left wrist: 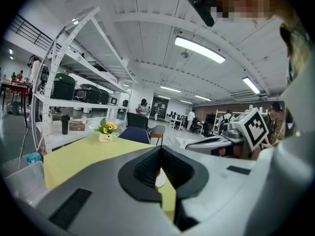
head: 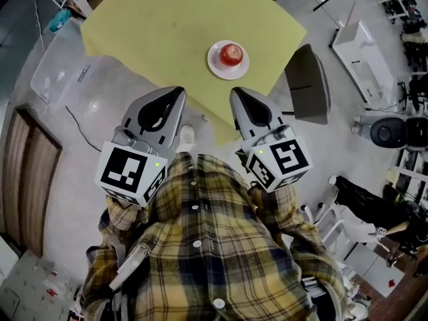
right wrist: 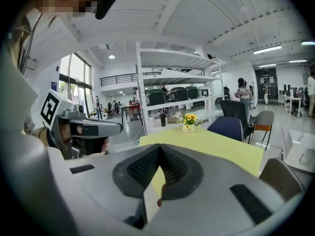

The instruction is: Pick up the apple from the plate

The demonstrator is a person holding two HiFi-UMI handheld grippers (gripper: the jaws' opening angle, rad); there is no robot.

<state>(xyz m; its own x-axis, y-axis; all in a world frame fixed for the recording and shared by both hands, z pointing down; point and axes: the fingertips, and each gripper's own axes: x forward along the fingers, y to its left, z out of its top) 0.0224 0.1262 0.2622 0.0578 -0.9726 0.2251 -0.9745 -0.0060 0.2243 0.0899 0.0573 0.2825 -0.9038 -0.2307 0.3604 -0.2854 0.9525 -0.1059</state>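
A red apple [head: 231, 53] rests on a small white plate [head: 217, 65] near the front corner of a yellow table [head: 160, 25]. Both grippers are held side by side in front of my chest, short of the table's corner and pointing toward the plate. The left gripper [head: 179, 93] is shut, with its jaw tips touching and nothing between them [left wrist: 160, 149]. The right gripper [head: 236, 93] is shut and empty as well [right wrist: 158, 149]. In the two gripper views the jaws hide nearly all of the plate and apple.
A dark chair [head: 309, 82] stands at the table's right side and a clear plastic box [head: 57, 72] at its left. A flower pot [right wrist: 188, 123] sits at the table's far end, blue chairs [left wrist: 133, 134] and a white shelving rack [left wrist: 64, 82] beyond.
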